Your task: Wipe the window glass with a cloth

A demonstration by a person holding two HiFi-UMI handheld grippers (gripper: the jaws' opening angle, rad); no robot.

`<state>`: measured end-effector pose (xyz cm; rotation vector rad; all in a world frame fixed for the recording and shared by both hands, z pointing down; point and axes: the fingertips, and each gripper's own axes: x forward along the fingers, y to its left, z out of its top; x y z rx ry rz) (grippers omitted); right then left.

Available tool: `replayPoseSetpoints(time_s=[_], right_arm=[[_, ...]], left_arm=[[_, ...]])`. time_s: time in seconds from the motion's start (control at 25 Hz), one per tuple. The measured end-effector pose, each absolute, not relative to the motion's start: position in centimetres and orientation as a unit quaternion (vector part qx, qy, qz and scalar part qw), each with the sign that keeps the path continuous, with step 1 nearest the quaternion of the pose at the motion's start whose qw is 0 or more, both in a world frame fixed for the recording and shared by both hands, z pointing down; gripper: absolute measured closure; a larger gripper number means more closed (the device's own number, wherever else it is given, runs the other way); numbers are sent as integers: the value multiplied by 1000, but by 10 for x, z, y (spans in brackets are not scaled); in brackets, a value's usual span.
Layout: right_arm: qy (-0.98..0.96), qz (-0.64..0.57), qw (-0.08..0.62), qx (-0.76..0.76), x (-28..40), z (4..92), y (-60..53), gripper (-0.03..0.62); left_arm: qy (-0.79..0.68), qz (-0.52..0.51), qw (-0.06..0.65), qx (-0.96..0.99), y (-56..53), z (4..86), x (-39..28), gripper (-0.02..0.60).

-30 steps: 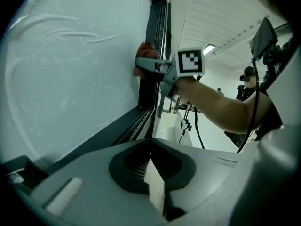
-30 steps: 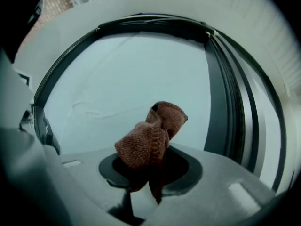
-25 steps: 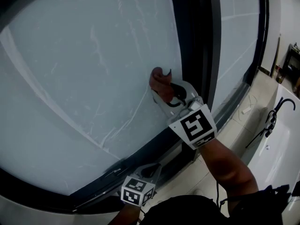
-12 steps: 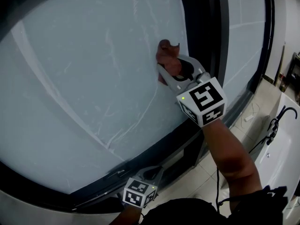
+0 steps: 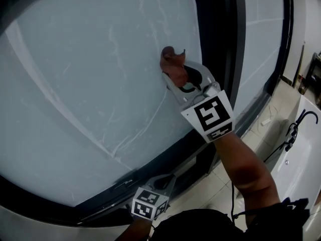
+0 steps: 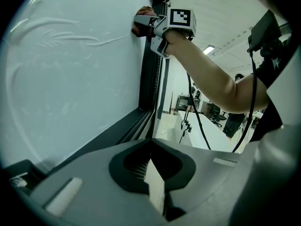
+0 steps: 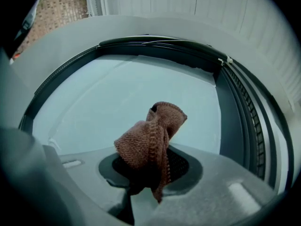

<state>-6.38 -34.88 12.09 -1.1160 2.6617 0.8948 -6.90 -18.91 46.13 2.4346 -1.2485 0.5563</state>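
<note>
Brown cloth (image 7: 149, 145) bunched in right claw (image 7: 153, 173), pressed against window glass (image 5: 90, 74).

I am looking down at a white bathtub (image 5: 303, 159) standing along the right edge of the floor tiles (image 5: 253, 139), a black faucet (image 5: 289, 134) rising at its rim, a dark window frame (image 5: 213, 44) bordering the tiles' far edge.

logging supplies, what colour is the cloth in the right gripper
Reddish brown, with a knitted texture. The cloth shows best in the right gripper view.

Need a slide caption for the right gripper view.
Right gripper shut on a brown cloth, facing the pale window glass.
</note>
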Motion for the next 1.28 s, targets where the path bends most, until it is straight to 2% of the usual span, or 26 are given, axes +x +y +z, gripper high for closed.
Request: replayPoseSetpoints(time_s=[1.28], right_arm=[[893, 249, 19, -374, -67, 243, -349, 485]], left_arm=[[-434, 199, 183, 860, -183, 466, -70, 565]])
